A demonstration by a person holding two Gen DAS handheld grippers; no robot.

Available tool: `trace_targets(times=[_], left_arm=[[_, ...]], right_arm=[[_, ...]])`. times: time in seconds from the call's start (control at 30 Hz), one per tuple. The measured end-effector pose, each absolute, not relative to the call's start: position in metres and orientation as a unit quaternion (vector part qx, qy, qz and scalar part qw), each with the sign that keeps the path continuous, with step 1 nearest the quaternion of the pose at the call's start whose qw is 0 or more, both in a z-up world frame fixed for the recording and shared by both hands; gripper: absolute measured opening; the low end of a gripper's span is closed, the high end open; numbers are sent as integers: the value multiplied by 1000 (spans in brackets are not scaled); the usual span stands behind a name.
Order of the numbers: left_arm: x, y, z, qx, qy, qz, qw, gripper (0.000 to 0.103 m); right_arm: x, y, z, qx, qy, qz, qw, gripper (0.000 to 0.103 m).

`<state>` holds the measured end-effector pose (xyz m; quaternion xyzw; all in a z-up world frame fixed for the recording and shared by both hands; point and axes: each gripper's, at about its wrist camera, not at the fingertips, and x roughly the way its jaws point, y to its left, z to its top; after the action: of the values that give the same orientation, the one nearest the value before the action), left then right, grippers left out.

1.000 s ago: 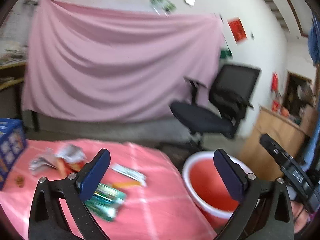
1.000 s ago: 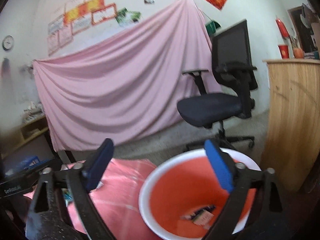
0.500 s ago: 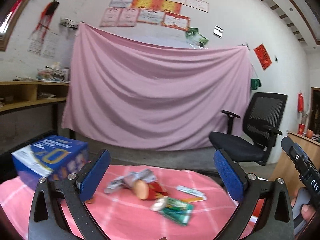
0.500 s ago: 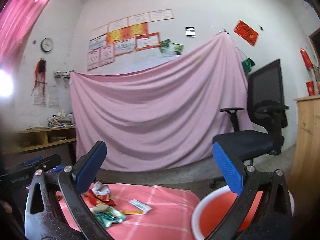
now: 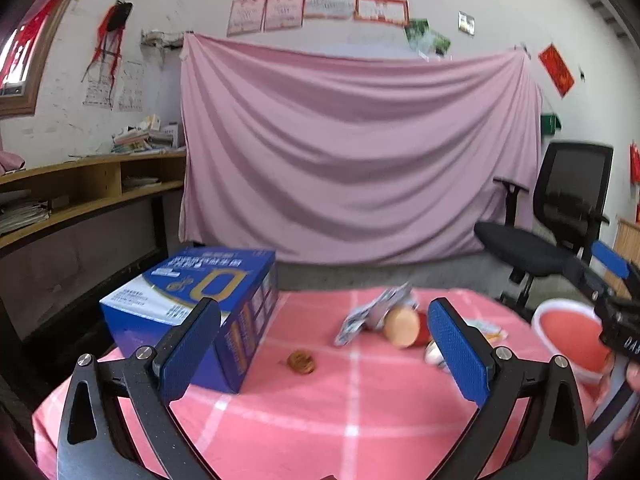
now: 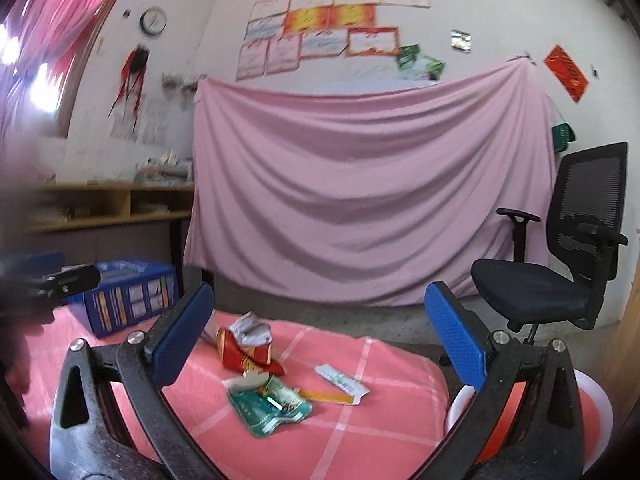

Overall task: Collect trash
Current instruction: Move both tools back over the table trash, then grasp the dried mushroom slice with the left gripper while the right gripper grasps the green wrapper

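Trash lies on the pink checked tablecloth (image 6: 360,432): a green wrapper (image 6: 268,402), a red packet (image 6: 244,354) with crumpled paper (image 6: 250,326) behind it, a white sachet (image 6: 342,378) and a yellow strip (image 6: 328,396). My right gripper (image 6: 320,340) hangs open above them, holding nothing. In the left wrist view a small brown crumb (image 5: 301,361), a grey wrapper (image 5: 374,310) and a round tan end (image 5: 401,321) lie ahead of my open, empty left gripper (image 5: 324,352). The red basin with a white rim (image 5: 568,334) stands off the table's right side; its rim (image 6: 600,408) also shows low right.
A blue carton (image 5: 192,304) stands on the table's left part, also seen as the blue box (image 6: 124,294) at the far left. A black office chair (image 6: 560,264) stands to the right before a pink hanging sheet (image 6: 360,200). Wooden shelves (image 5: 80,192) line the left wall.
Both grippers swung left, away from the basin and back over the table. The trash pile and the blue carton came into view. Both stayed open and empty.
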<state>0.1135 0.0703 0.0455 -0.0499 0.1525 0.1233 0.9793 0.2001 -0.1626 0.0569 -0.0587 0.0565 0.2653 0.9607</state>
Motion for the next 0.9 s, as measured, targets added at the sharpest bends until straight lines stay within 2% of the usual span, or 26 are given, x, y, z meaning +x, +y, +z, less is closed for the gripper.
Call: trace_targets(times=[0.4, 0.6, 0.7, 0.83, 0.9], left_arm=[[152, 78, 20, -54, 253, 84, 962, 99], [176, 83, 9, -63, 307, 68, 947, 81], [187, 85, 5, -74, 326, 68, 940, 79], [201, 91, 0, -95, 345, 76, 931, 79], [207, 94, -3, -104, 357, 83, 924, 71]], right_arm=[[235, -140, 28, -77, 170, 300, 936, 103], [262, -121, 7, -96, 264, 320, 905, 75], [271, -115, -3, -105, 301, 327, 890, 64], [281, -110, -14, -102, 343, 341, 869, 61], [285, -110, -17, -97, 358, 343, 863, 60]])
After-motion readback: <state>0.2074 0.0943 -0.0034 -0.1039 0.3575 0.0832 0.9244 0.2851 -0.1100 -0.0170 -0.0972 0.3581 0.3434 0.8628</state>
